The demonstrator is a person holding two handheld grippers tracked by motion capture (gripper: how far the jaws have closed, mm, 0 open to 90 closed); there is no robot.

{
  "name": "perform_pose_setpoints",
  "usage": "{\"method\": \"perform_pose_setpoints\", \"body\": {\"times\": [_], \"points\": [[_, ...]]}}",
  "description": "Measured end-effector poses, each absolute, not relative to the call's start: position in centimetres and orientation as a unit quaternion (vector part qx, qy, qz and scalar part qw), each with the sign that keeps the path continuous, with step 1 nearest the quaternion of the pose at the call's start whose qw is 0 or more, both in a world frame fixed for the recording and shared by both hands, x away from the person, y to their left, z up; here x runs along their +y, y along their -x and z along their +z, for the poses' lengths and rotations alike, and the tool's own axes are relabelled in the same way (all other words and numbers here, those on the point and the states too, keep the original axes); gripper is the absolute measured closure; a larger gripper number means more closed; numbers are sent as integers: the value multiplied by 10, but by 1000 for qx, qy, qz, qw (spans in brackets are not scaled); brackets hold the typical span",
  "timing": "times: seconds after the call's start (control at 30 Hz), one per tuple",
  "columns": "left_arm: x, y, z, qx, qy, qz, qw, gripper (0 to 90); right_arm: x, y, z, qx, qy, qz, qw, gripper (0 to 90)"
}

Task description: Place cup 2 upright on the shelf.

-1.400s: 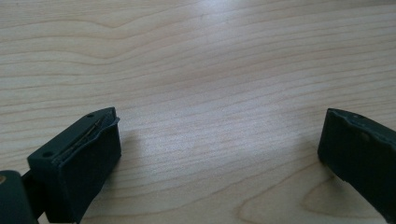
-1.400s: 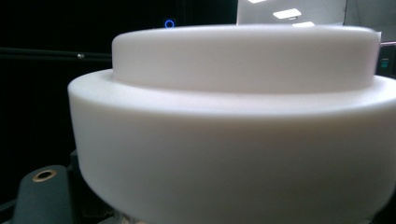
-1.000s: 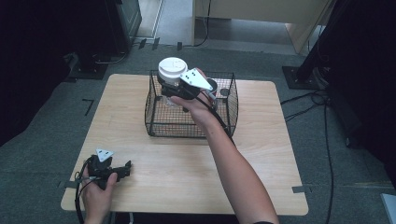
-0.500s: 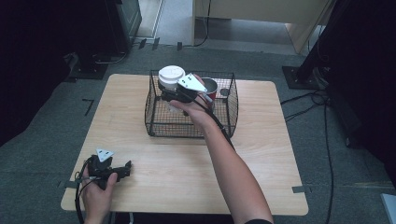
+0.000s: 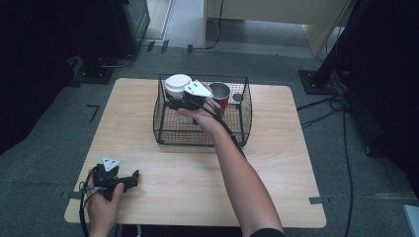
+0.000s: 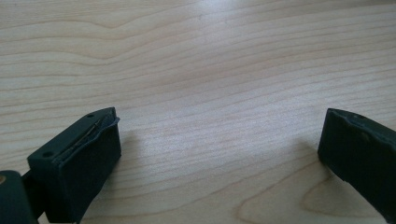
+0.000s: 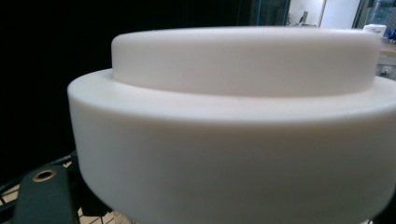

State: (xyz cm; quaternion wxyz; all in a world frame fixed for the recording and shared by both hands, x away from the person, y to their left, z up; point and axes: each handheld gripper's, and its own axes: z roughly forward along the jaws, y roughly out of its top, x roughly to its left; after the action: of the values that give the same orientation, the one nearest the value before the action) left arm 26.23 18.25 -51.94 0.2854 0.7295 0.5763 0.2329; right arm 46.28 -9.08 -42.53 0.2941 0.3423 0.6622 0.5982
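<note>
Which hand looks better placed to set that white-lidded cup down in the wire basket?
The right. The right gripper is shut on the white-lidded cup over the wire basket, while the left gripper rests open on the table, far from it.

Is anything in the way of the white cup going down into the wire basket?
Nothing visible blocks it. The right hand-held gripper holds the white lidded cup over the wire basket, at its back left. The red cup stands to the side, leaving bare basket floor underneath.
</note>
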Motion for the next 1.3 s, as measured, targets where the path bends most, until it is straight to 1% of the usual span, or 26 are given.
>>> {"method": "perform_pose_setpoints", "body": {"times": [0.8,1.3], "points": [[183,-262,-519,576,-730,233,285,0,-85,-474,-444,708,-329,562,272,158],[183,-262,-519,576,-730,233,285,0,-84,-474,-447,706,-332,566,267,158]]}}
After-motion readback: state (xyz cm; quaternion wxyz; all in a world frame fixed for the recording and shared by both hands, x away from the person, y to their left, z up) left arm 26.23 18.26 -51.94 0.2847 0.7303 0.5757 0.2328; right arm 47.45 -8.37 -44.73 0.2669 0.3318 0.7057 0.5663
